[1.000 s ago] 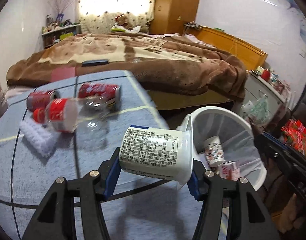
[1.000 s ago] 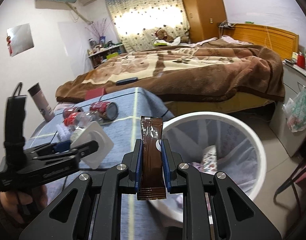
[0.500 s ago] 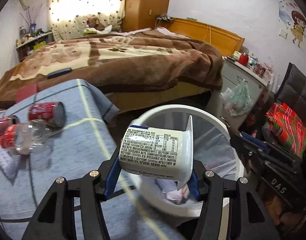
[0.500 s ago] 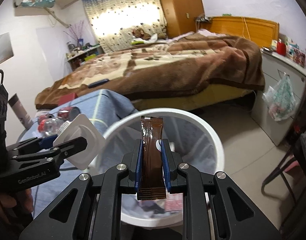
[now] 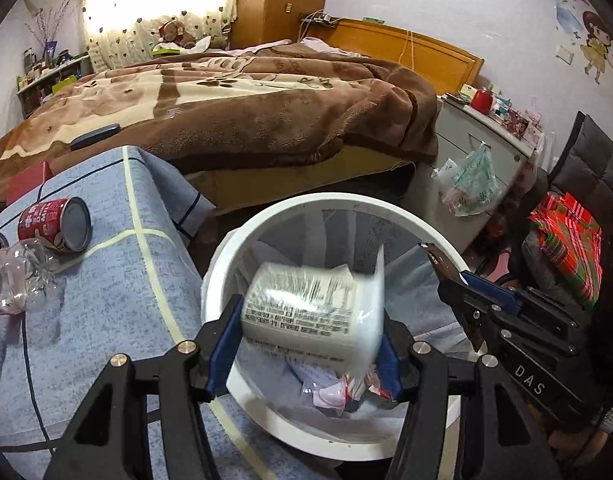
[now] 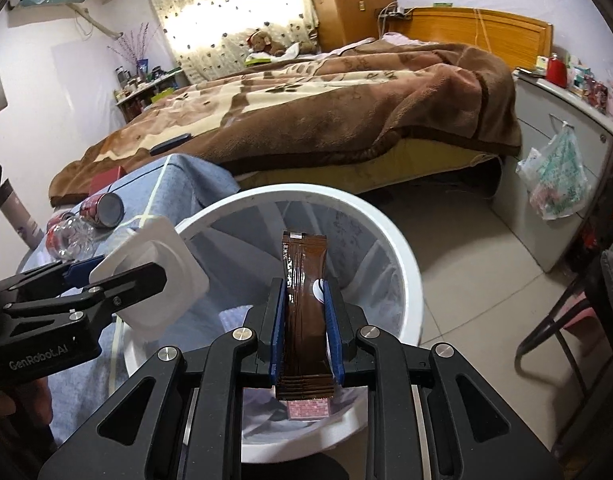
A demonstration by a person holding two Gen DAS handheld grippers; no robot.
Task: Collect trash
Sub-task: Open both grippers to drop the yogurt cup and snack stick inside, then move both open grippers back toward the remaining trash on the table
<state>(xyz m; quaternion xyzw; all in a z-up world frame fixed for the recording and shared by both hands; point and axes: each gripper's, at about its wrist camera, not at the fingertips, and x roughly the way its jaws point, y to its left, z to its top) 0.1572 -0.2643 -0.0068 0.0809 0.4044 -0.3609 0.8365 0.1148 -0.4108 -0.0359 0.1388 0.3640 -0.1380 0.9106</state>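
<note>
Now, over the white bin [image 5: 326,208]:
Left gripper [image 5: 310,344]: jaws spread, blurred yogurt cup [image 5: 314,308] between them, contact unclear.
Right gripper [image 6: 304,320]: clamped on upright brown sachet [image 6: 304,280].
Table [image 5: 118,280]: red can [image 5: 54,229], crushed bottle [image 5: 14,276].

The left claw [image 5: 308,344] is spreading wide, its blue pads [image 5: 222,344] standing apart, while the right claw [image 6: 305,332] is clamping tight, both reaching forward side by side.
</note>
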